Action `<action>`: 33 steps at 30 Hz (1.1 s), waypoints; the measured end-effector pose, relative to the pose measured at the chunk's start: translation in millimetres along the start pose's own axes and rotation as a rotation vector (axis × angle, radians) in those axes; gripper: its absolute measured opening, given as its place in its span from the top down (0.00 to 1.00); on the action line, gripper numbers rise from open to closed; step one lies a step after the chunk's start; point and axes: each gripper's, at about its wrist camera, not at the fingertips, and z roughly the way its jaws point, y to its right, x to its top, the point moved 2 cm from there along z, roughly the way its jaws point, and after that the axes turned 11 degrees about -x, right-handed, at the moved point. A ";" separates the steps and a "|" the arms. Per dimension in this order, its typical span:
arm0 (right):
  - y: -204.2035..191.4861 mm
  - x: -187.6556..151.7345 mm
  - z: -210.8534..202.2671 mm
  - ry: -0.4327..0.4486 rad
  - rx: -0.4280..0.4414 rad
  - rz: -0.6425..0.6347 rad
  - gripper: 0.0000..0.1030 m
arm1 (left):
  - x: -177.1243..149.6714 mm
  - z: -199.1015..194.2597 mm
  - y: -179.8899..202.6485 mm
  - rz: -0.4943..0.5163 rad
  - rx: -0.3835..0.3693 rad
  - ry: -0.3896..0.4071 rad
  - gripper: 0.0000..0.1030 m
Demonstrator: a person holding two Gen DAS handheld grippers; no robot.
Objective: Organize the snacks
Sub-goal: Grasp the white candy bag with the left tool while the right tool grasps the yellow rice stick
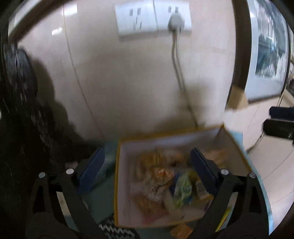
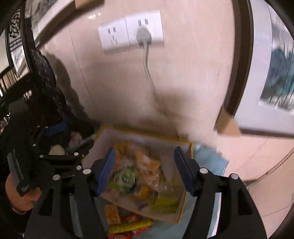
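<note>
Left gripper (image 1: pixel 148 163) hangs wide open, empty, over the yellow-rimmed box (image 1: pixel 117 183); right gripper (image 2: pixel 145 169) likewise spread wide, holding nothing. Snack packets (image 2: pixel 139 172) fill the box at 6 o'clock in both views. Loose yellow packet (image 2: pixel 130 225) lies outside its near edge.

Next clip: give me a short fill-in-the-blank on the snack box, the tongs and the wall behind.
The snack box has a ___ rim.
Both the left tongs and the right tongs are ___ and hold nothing.
The wall socket has ___ plug in it.
A long yellow packet lies ___ the box.

Missing: yellow; open; one; outside
</note>
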 end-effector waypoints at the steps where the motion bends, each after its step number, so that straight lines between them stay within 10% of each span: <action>1: 0.2 -9.6 3.9 -0.021 0.001 -0.003 0.36 | -14.6 3.1 -2.8 -0.004 0.000 -0.018 0.07; 14: -13.1 -202.0 55.6 -0.385 0.061 0.154 0.36 | -215.0 -7.1 37.8 0.041 -0.160 -0.192 0.07; 21: -22.3 -202.9 100.6 -0.463 0.072 0.278 0.36 | -256.0 -23.9 91.1 0.214 -0.327 -0.190 0.07; 27: -62.3 -209.9 117.7 -0.451 -0.036 -0.067 0.49 | -261.8 -8.6 119.9 0.227 -0.296 -0.211 0.02; 33: -39.9 -214.1 95.4 -0.419 -0.026 -0.055 0.51 | -268.3 -6.1 110.3 0.262 -0.275 -0.191 0.02</action>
